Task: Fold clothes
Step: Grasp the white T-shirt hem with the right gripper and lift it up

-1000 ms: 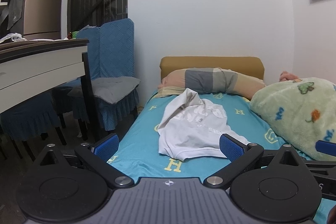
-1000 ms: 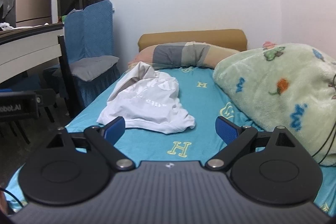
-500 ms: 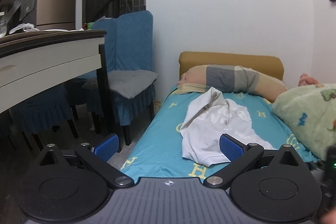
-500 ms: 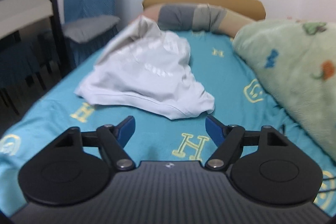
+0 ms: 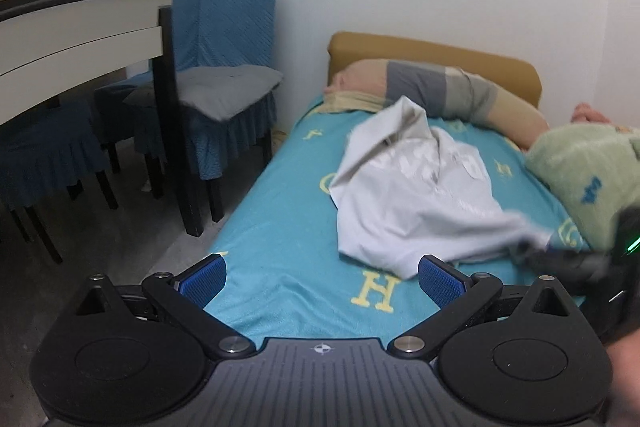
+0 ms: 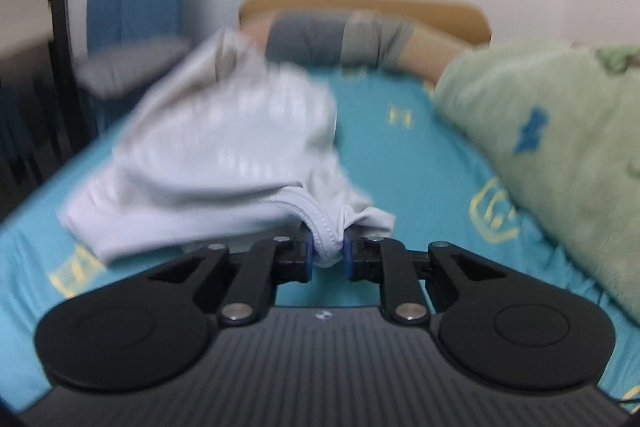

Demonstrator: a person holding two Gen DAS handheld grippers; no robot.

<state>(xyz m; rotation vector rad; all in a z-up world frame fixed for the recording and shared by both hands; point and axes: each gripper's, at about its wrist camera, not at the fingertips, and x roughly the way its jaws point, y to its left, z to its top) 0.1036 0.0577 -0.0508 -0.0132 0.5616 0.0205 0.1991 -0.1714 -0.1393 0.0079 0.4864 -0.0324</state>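
A crumpled white T-shirt [image 5: 416,195] lies on the teal bed sheet [image 5: 280,227]. It also shows in the right wrist view [image 6: 224,163], blurred. My right gripper [image 6: 327,255] is shut on the shirt's near hem, pinched between its blue pads. In the left wrist view the right gripper [image 5: 536,251] shows at the shirt's near right corner. My left gripper [image 5: 322,277] is open and empty, just short of the shirt's near edge, above the sheet.
A green fleece blanket [image 6: 552,147] fills the bed's right side. A striped pillow [image 5: 432,91] lies against the tan headboard [image 5: 440,47]. A blue covered chair [image 5: 224,83] and a white table [image 5: 80,39] stand left of the bed.
My right gripper moved forward to the shirt and shut on its near hem. My left gripper swung and came closer to the shirt, still open.
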